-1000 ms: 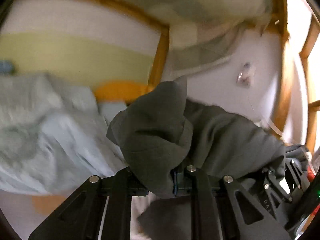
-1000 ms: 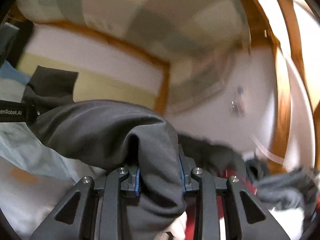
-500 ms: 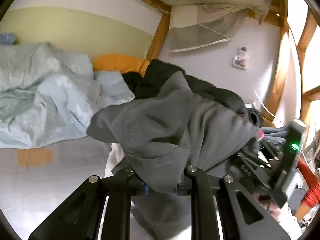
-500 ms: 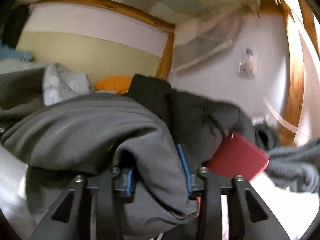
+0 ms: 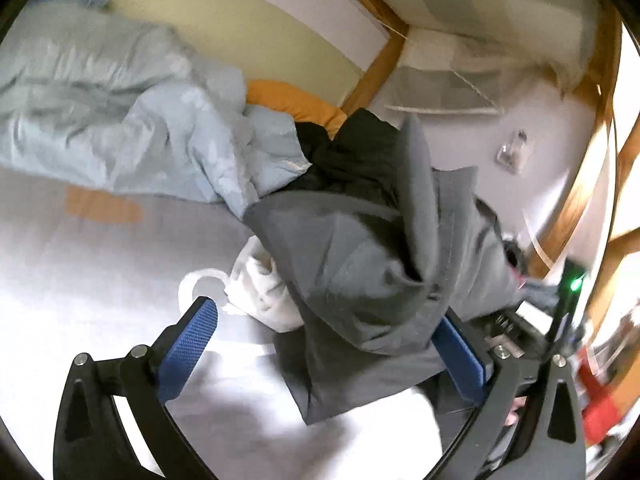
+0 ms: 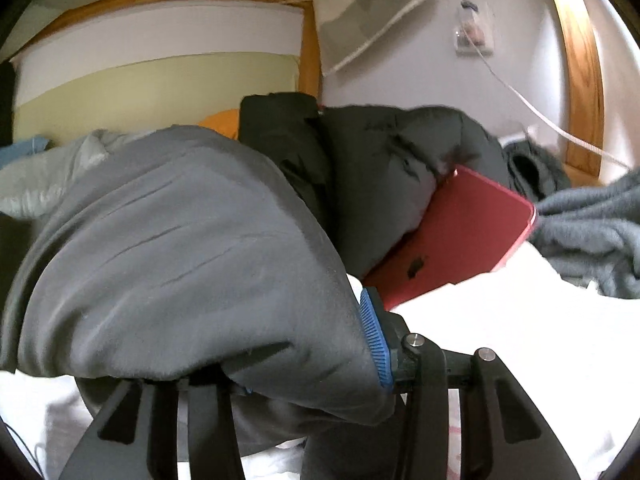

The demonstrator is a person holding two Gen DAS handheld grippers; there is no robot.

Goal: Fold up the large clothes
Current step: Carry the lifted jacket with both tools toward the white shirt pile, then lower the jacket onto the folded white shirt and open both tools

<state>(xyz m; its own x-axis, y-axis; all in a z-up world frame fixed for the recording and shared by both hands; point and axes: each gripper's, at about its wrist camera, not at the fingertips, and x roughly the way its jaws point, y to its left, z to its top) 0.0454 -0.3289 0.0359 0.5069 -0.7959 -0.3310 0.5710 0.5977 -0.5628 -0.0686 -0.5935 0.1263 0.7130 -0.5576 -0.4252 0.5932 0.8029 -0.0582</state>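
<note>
A large grey garment (image 5: 360, 272) lies heaped on the white bed sheet (image 5: 80, 280). My left gripper (image 5: 330, 340) has its jaws opening wide. The cloth drapes over its right blue pad (image 5: 460, 352), while the left pad (image 5: 192, 332) stands bare and apart from it. In the right wrist view, the same grey garment (image 6: 180, 260) bulges thickly between the fingers of my right gripper (image 6: 312, 364). The right blue pad (image 6: 374, 340) presses its side; the other pad is almost hidden under cloth.
A rumpled light blue duvet (image 5: 140, 120) and an orange pillow (image 5: 296, 100) lie at the back left. A black jacket (image 6: 360, 160), a red tablet (image 6: 460, 232) and a dark fleece (image 6: 592, 232) crowd the right. A white garment (image 5: 264, 292) lies under the grey one. Wooden bed posts (image 5: 376, 68) frame the walls.
My left gripper has let go of the grey garment and sprung wide open. Both grippers have sunk toward the bed. The right jaws stand wider, still with cloth between them.
</note>
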